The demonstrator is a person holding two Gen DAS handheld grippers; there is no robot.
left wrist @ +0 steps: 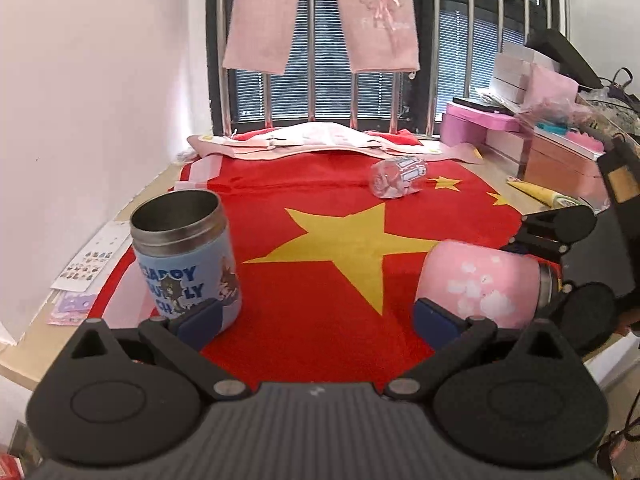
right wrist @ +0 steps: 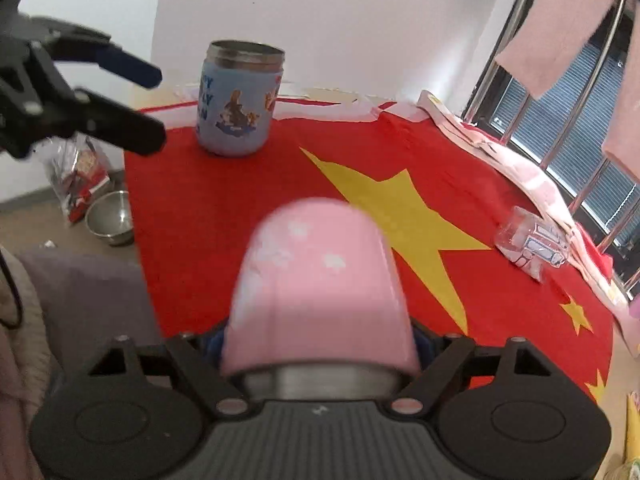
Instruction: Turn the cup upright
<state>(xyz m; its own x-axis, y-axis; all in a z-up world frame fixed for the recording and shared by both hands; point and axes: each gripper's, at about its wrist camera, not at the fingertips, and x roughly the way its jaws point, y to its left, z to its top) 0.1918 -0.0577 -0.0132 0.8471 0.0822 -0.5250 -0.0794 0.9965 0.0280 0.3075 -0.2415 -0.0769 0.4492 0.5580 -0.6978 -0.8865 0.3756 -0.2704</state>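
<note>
Right wrist view alone showed floor beyond the table's edge, with a steel bowl (right wrist: 110,218) there. Left wrist view showed the red flag cloth (left wrist: 320,300) over the table. Pink cup (right wrist: 320,288) lay on its side near the cloth's right edge, long axis level, base toward the blue cup (left wrist: 186,256), steel mouth toward the right gripper (right wrist: 320,340), which clamped it. Blue cup stood upright near the left edge. Left gripper (left wrist: 316,320) hung spread wide, holding nothing.
</note>
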